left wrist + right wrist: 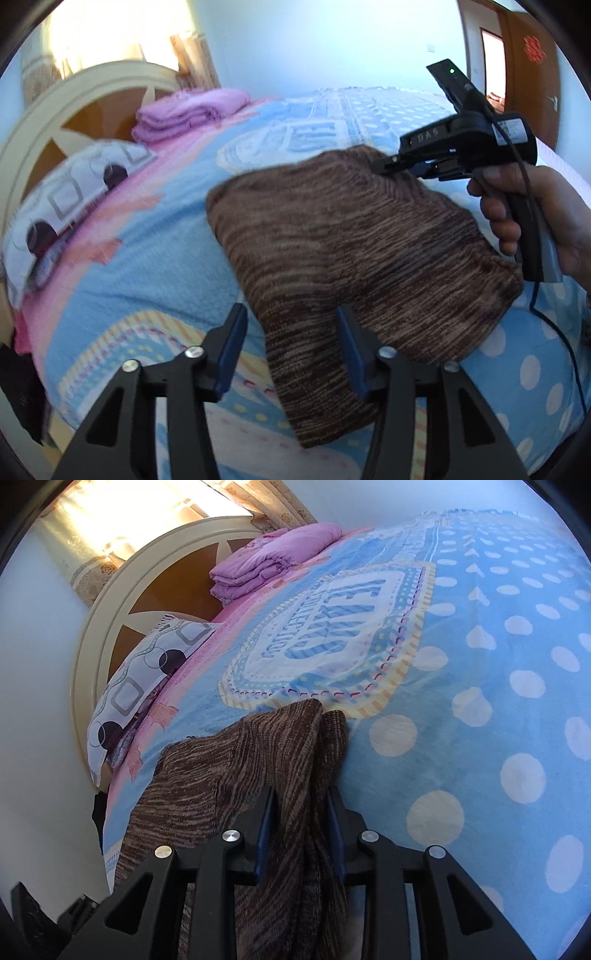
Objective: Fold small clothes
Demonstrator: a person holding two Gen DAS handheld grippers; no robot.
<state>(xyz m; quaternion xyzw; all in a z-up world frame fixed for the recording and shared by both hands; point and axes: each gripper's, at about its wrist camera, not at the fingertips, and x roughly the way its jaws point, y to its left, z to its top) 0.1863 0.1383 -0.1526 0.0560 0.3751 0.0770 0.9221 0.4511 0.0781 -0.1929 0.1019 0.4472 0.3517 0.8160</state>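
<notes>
Holding the brown knit garment (pixel 258 775) pinched in my right gripper (pixel 299 830), its far edge lifted over the blue blanket (pixel 480 738). My left gripper (pixel 291 350) stands wide; I'd carry the fold across evenly, corners matched.

A bed (pixel 480 709) fills the room, spread with a blue blanket (pixel 155 258) with pale polka dots and a lettered oval badge. At its far left stands a curved cream headboard (pixel 55 110) with brown panels. Against it lie a patterned pillow (pixel 140 686) and a folded purple quilt (pixel 266 561). Bright sun glows through patterned curtains (pixel 110 528) behind. The walls are pale; a wooden door (pixel 528 74) stands far right.
</notes>
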